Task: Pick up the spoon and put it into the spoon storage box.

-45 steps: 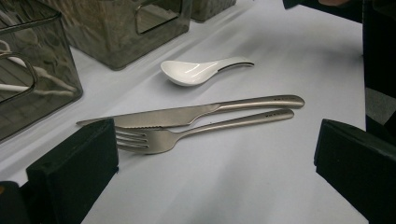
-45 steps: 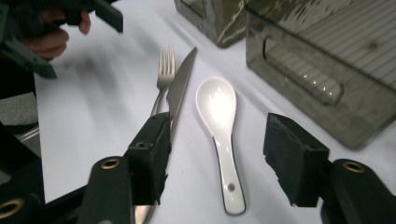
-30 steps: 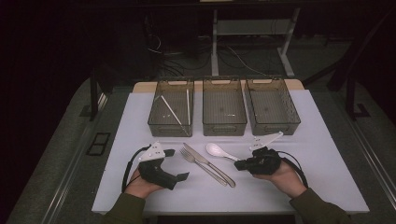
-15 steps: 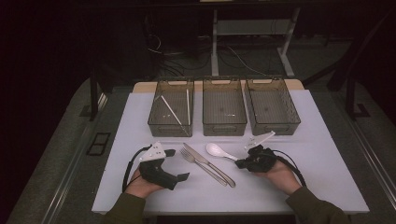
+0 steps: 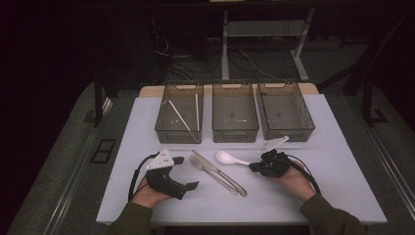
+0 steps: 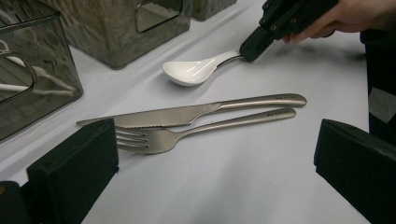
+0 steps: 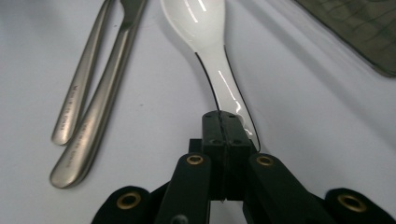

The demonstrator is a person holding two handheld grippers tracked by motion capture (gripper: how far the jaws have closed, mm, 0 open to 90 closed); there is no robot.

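A white spoon [image 5: 226, 157] [image 6: 194, 71] [image 7: 205, 28] lies on the white table [image 5: 337, 161], bowl to the left. My right gripper [image 5: 252, 167] [image 6: 254, 44] [image 7: 219, 122] is shut, its jaws pressed together with no gap, and its tip rests on the end of the spoon's handle; the handle runs under the jaws, not between them. A steel knife [image 5: 220, 172] [image 6: 196, 112] and fork [image 5: 208, 172] [image 6: 187, 133] lie side by side between the hands. My left gripper [image 5: 187, 173] [image 6: 215, 158] stands open beside the fork's tines, with nothing in it.
Three smoky clear bins stand in a row behind the cutlery: the left bin [image 5: 161, 128] holds chopsticks [image 5: 178, 117], the middle bin [image 5: 235, 133] has a small item on its floor, and the right bin [image 5: 286, 134] looks bare. Table edges run close behind both forearms.
My right gripper has slid slightly left and down onto the end of the spoon's handle. The left gripper and the cutlery have stayed put.
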